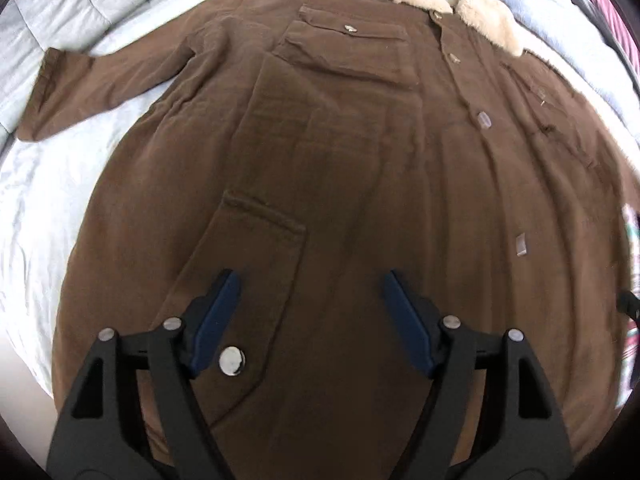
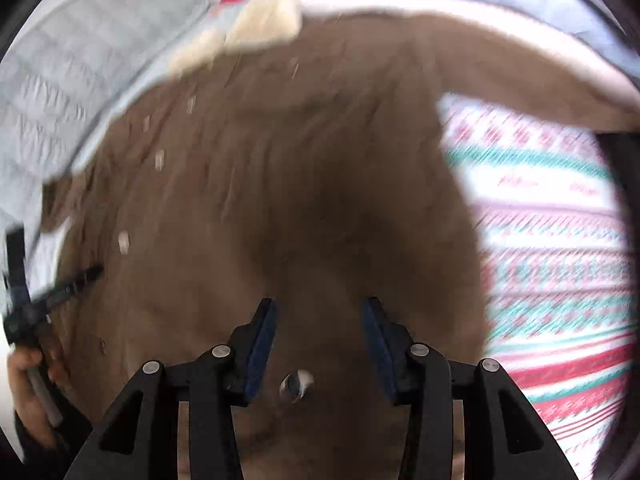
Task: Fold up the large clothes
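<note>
A pale blue bedsheet (image 1: 48, 184) covers the bed, and on it a big brown coat (image 1: 360, 168) lies spread flat, front up and buttoned, with its cream fur collar (image 1: 448, 4) at the far end, one sleeve (image 1: 80, 84) stretched out to the side and a red, green and white patterned blanket (image 2: 552, 248) beside it. The left gripper (image 1: 310, 288) hangs over the lower front near a hip pocket (image 1: 256, 248) with its jaws spread wide and nothing between them. The right gripper (image 2: 320, 312), in a blurred view, stands about half open above the cloth, also holding nothing.
</note>
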Demonstrator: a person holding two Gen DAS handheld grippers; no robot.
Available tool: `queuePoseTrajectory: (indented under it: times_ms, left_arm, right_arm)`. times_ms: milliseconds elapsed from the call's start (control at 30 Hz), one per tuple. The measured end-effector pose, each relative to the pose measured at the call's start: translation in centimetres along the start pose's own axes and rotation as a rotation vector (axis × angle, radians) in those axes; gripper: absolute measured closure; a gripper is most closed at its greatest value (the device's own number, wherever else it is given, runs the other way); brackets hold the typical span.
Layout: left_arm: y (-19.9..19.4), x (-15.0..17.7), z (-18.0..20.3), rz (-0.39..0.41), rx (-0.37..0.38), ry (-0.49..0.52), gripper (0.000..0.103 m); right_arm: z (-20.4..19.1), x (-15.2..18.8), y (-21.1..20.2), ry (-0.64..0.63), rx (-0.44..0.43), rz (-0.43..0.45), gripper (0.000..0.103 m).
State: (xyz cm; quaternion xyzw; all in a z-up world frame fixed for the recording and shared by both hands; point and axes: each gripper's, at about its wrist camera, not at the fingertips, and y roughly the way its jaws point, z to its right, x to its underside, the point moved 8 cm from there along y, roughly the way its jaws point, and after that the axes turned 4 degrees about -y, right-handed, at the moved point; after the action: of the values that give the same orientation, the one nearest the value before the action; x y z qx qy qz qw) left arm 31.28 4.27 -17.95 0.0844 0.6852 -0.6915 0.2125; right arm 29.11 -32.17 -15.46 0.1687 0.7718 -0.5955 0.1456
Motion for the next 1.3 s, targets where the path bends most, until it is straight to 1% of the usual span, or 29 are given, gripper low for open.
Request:
queuePoseTrajectory:
  times_ms: [33,67,100,133,167,200,267,333,367,400,433,467,500,533,600,633,700,733,800,833,867,967,1000,1033,1100,1167,1200,1233,1300]
  left_arm:
    - [-0.8,-0.7,0.2,0.006,0.053,-0.038,0.027]
    - [-1.8,-1.5,0.5,0.025,0.097,-0.071,0.027]
    - [-2.5,-2.2,1.1,0.043,0.118,-0.083,0.027]
    - [-3.2,-3.3,2.0,0.056,0.134,-0.078,0.027]
    - [-3.9,-4.3,3.2,0.065,0.151,-0.054,0.027]
    - [-4.2,-5.3,4.2,0.070,0.159,-0.026,0.027]
    - [-4.4,-7.1,6.4,0.072,0.155,0.029,0.027]
    - [-4.6,-8.5,8.0,0.108,0.161,0.076,0.025]
    - [-4.1,-9.4,8.3,0.130,0.146,0.099,0.019]
    - [-3.6,-9.9,8.5,0.149,0.127,0.117,0.017]
    - [-2.7,-10.1,8.4,0.174,0.111,0.134,0.017]
    - [-1.8,-10.0,8.0,0.178,0.099,0.137,0.017]
    - [-0.7,-9.9,7.5,0.156,0.082,0.132,0.017]
    - [0.8,-9.8,6.5,0.093,0.079,0.112,0.017]
    - [2.0,-10.0,5.1,0.041,0.117,0.050,0.017]
    - [2.2,-10.4,4.1,0.038,0.131,-0.001,0.017]
    - [2.4,-11.0,1.7,0.050,0.144,-0.124,0.017]
    - [2.7,-11.2,0.7,0.044,0.146,-0.172,0.017]
    - [3.2,-11.2,-0.7,0.014,0.156,-0.245,0.017]
    - [3.5,-11.1,-1.2,-0.007,0.179,-0.270,0.017]
    - [3.6,-11.0,-1.5,-0.025,0.201,-0.283,0.017]
    - [3.3,-11.2,-1.9,-0.027,0.217,-0.289,0.017]
    - [3.2,-11.2,-1.9,-0.020,0.212,-0.288,0.017]
    - [3.1,-11.3,-2.1,-0.010,0.190,-0.283,0.017]
    - [3.0,-11.3,-2.4,0.012,0.171,-0.273,0.017]
    - [2.9,-11.4,-2.7,0.019,0.145,-0.275,0.017]
    - [2.9,-11.5,-3.0,0.025,0.141,-0.277,0.017]
    - [2.9,-11.8,-3.2,0.028,0.139,-0.281,0.017]
    - [2.6,-12.0,-3.8,0.040,0.128,-0.297,0.017]
  right_arm:
    - [1.5,-1.2,-1.1,0.040,-0.004,0.039,0.057]
    - [3.6,-2.9,-2.6,0.119,-0.014,0.110,0.055]
    - [5.4,-4.0,-3.7,0.186,-0.021,0.154,0.052]
    - [8.0,-5.2,-4.7,0.276,-0.025,0.198,0.047]
    - [10.2,-6.0,-5.2,0.346,-0.020,0.223,0.047]
    - [13.4,-7.0,-5.6,0.437,-0.001,0.249,0.047]
    - [18.2,-8.1,-5.4,0.549,0.051,0.272,0.047]
    - [21.6,-8.5,-4.6,0.640,0.075,0.282,0.047]
    - [23.1,-8.6,-4.0,0.684,0.063,0.290,0.047]
    - [24.2,-8.7,-3.5,0.710,0.061,0.295,0.047]
    - [25.0,-8.7,-3.3,0.715,0.075,0.295,0.047]
    - [25.7,-8.7,-2.7,0.707,0.114,0.290,0.047]
    - [25.9,-8.6,-2.0,0.694,0.143,0.282,0.047]
    - [26.4,-8.7,-1.1,0.682,0.166,0.270,0.047]
    - [27.6,-8.8,-0.6,0.696,0.169,0.277,0.047]
    - [27.5,-9.2,-0.4,0.701,0.163,0.287,0.047]
    - [27.5,-10.4,-0.9,0.703,0.142,0.341,0.048]
    - [27.6,-11.1,-1.5,0.695,0.155,0.377,0.049]
    - [27.6,-12.2,-2.9,0.650,0.211,0.463,0.064]
    - [27.4,-12.5,-3.6,0.627,0.246,0.487,0.078]
    - [27.1,-12.8,-4.5,0.607,0.279,0.516,0.089]
    - [25.4,-13.4,-7.2,0.545,0.300,0.602,0.092]
    - [24.7,-13.7,-8.3,0.527,0.315,0.630,0.093]
    - [24.3,-13.8,-8.9,0.519,0.321,0.644,0.093]
    - [24.4,-14.0,-9.1,0.516,0.346,0.633,0.093]
    - [25.6,-12.6,-8.5,0.538,0.359,0.613,0.094]
    - [26.1,-12.6,-7.9,0.560,0.361,0.605,0.094]
    - [26.0,-13.0,-7.4,0.584,0.358,0.605,0.094]
    - [26.7,-12.0,-8.3,0.627,0.330,0.636,0.094]
